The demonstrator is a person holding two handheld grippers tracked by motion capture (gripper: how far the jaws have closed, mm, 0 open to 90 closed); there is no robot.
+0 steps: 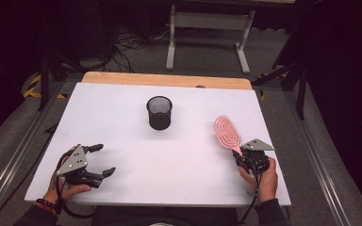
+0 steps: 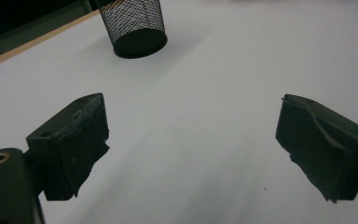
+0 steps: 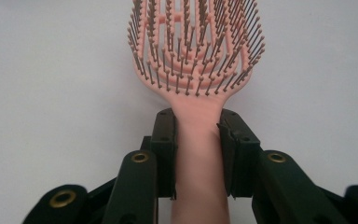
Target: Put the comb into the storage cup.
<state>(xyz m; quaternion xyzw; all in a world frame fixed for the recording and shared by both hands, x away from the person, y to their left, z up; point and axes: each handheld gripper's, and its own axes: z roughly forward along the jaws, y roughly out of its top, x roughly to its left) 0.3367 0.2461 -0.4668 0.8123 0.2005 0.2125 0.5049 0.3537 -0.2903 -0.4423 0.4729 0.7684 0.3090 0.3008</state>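
Note:
A pink hairbrush (image 1: 226, 131) lies bristles-up on the white table (image 1: 169, 155) at the right. My right gripper (image 1: 243, 158) is shut on the hairbrush handle (image 3: 196, 154), one jaw pressed against each side. A black mesh cup (image 1: 159, 112) stands upright near the table's middle back, and its base (image 2: 137, 37) shows at the top of the left gripper view. My left gripper (image 1: 100, 160) rests at the front left, open wide, with nothing but bare table between its jaws.
A wooden strip (image 1: 167, 79) runs along the table's far edge. Beyond it stand a white frame (image 1: 207, 28) and cables on the floor. Metal rails (image 1: 9, 160) flank the table.

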